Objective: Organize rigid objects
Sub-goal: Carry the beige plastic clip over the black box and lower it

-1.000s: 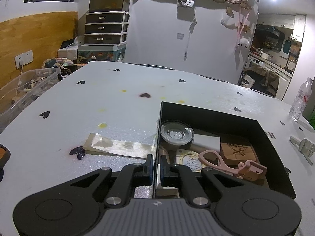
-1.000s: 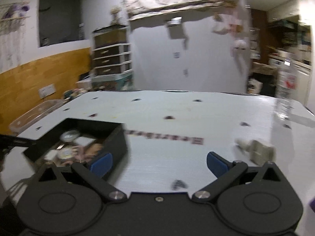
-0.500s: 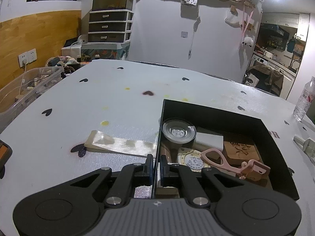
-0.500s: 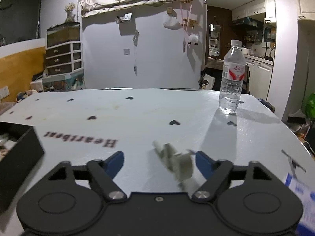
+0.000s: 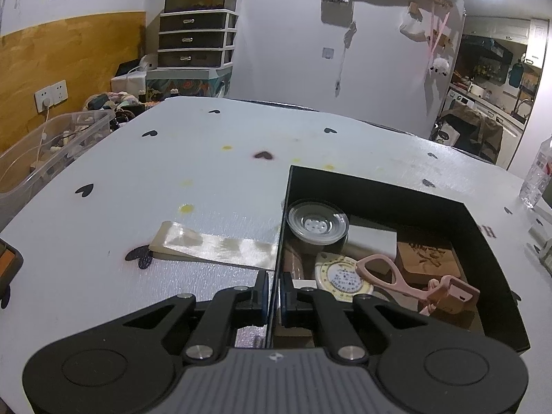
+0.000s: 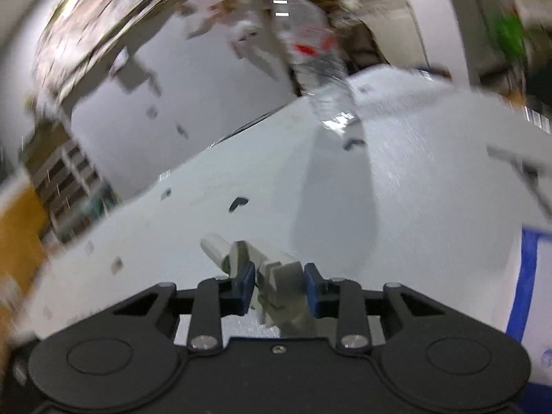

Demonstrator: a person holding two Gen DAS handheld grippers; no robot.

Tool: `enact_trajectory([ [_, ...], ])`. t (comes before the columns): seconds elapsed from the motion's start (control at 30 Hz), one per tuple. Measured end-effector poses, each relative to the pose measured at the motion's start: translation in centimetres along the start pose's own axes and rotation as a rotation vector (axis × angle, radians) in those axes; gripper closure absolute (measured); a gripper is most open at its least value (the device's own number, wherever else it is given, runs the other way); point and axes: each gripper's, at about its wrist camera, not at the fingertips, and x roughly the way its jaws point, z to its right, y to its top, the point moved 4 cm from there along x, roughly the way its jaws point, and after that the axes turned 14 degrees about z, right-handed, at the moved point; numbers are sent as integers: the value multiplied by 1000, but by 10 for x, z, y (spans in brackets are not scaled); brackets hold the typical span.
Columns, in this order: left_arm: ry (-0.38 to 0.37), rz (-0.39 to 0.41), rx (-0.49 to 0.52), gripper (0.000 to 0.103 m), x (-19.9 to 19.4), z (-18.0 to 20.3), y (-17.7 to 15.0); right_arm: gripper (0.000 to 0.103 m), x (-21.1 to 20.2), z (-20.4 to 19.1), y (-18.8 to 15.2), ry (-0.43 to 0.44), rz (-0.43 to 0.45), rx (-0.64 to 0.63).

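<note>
A black open box [image 5: 379, 189] sits on the white table. In it lie a clear round lidded pot [image 5: 317, 222], a white block [image 5: 371, 239], a carved wooden block [image 5: 427, 262], a round dial [image 5: 343, 276] and a pink tool [image 5: 383, 272]. My left gripper [image 5: 275, 291] is shut on the box's left wall. In the blurred, tilted right wrist view, a grey-white plastic piece [image 6: 279, 269] lies on the table between the blue pads. My right gripper [image 6: 279, 284] has its jaws closing on the piece, both pads against its sides.
A water bottle [image 6: 317, 65] stands beyond the grey piece, also seen as the bottle [image 5: 536, 179] at the table's far right. A glossy strip [image 5: 214, 245] lies left of the box. A clear storage bin [image 5: 45, 148] stands off the left edge. A blue-edged sheet [image 6: 531, 276] lies at the right.
My right gripper swung away from the box to the grey-white piece, rolled sideways, and its jaws narrowed from wide open around the piece. The left gripper kept its hold on the box wall.
</note>
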Motion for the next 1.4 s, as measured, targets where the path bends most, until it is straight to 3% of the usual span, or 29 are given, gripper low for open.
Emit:
enact_trajectory([
  [0.13, 2, -2, -4, 97, 0, 0, 0, 68, 5, 16, 1, -36, -32, 118],
  [0.17, 3, -2, -5, 97, 0, 0, 0, 68, 6, 16, 1, -60, -32, 97],
  [0.23, 4, -2, -5, 97, 0, 0, 0, 42, 5, 10, 3, -82, -13, 28],
  [0.3, 5, -3, -4, 97, 0, 0, 0, 32, 0, 2, 6, -84, 20, -54],
  [0.43, 7, -4, -3, 97, 1, 0, 0, 25, 3, -12, 7, -30, 23, -202],
  [0.57, 8, -5, -3, 97, 1, 0, 0, 25, 20, -23, -2, 13, -54, -353],
  [0.73, 10, -4, -10, 97, 2, 0, 1, 35, 32, -32, -13, 24, -96, -480],
  [0.83, 9, -3, -10, 97, 2, 0, 1, 54, 29, -36, -13, 28, -96, -505],
  [1.0, 5, 2, -12, 97, 2, 0, 3, 56, 21, -52, -20, 79, -118, -493],
  [1.17, -4, 7, -16, 97, 0, -1, 3, 56, -3, -100, -25, 259, -120, -482],
  [1.4, -17, 10, -25, 98, 0, -2, 4, 56, -46, -205, -36, 630, -156, -558],
])
